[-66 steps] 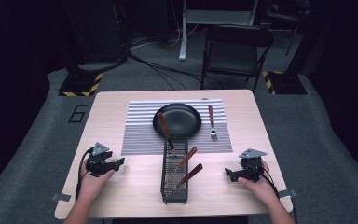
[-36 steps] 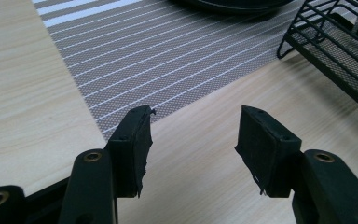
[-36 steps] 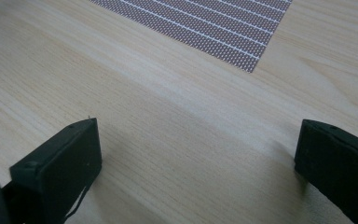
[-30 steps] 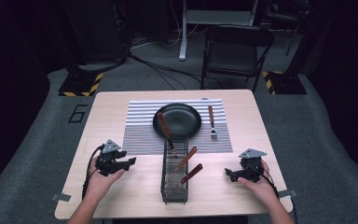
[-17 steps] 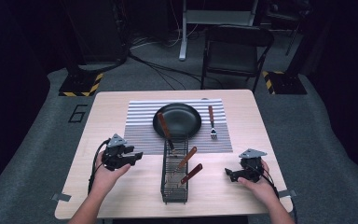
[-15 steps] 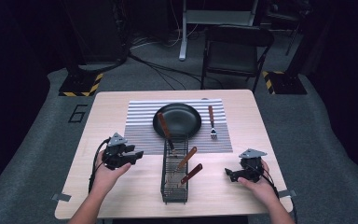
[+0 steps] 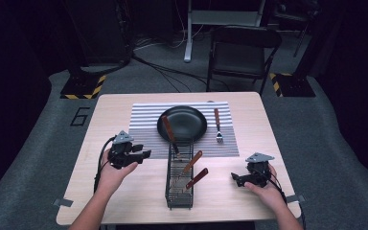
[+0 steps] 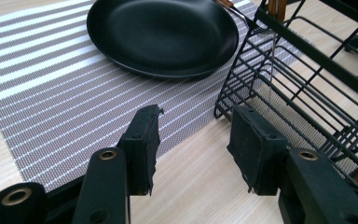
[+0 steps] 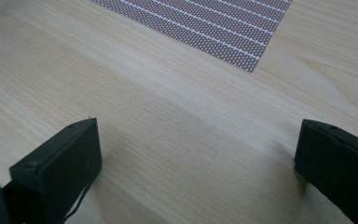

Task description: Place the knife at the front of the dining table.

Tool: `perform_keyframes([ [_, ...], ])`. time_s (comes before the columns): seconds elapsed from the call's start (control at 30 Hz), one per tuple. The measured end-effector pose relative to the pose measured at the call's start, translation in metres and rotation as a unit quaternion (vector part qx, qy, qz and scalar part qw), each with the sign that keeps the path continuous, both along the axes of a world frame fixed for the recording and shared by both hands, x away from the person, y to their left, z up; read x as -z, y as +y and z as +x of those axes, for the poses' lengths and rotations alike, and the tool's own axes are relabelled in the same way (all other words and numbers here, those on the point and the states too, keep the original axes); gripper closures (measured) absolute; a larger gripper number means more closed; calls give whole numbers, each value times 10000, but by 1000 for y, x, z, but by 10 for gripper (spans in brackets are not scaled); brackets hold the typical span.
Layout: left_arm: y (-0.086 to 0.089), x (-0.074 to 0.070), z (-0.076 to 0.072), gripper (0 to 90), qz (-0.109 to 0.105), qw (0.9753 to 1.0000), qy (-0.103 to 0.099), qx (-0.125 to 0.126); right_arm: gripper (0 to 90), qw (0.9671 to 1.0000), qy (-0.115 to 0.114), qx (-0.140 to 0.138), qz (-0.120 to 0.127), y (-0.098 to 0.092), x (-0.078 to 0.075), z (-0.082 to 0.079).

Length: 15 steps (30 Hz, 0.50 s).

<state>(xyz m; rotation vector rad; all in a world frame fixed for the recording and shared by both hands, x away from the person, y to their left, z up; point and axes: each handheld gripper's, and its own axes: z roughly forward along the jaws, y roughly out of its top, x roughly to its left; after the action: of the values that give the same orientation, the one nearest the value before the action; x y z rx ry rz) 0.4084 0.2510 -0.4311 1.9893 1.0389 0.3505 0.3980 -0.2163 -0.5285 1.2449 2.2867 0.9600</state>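
A black wire cutlery rack (image 7: 178, 191) stands at the table's front middle and holds three wooden-handled utensils (image 7: 192, 162). Behind it a black plate (image 7: 182, 122) lies on a striped grey placemat (image 7: 143, 125), and a wooden-handled fork (image 7: 217, 125) lies to the plate's right. My left gripper (image 7: 144, 155) hovers just left of the rack, open and holding nothing. In the left gripper view its jaws (image 8: 193, 149) frame the mat's edge, with the rack (image 8: 307, 79) on the right and the plate (image 8: 163, 35) ahead. My right gripper (image 7: 236, 179) rests open near the front right; its jaws (image 9: 196, 158) are wide apart over bare wood.
The wooden table (image 7: 110, 191) has its front edge close behind both hands. A folding chair (image 7: 242, 50) stands beyond the far edge, with cables on the floor. The placemat's corner (image 9: 223, 28) lies ahead of the right gripper.
My left gripper has moved forward and to the right, from the table's left edge to just beside the rack. The right gripper has stayed still.
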Motion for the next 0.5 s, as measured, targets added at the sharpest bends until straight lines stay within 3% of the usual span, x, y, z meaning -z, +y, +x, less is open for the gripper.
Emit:
perform_keyframes([
  [0.5, -12, -19, 8, 536, -117, 9998, 1, 158, 0, 10000, -4, -2, -2, 0, 0, 0],
])
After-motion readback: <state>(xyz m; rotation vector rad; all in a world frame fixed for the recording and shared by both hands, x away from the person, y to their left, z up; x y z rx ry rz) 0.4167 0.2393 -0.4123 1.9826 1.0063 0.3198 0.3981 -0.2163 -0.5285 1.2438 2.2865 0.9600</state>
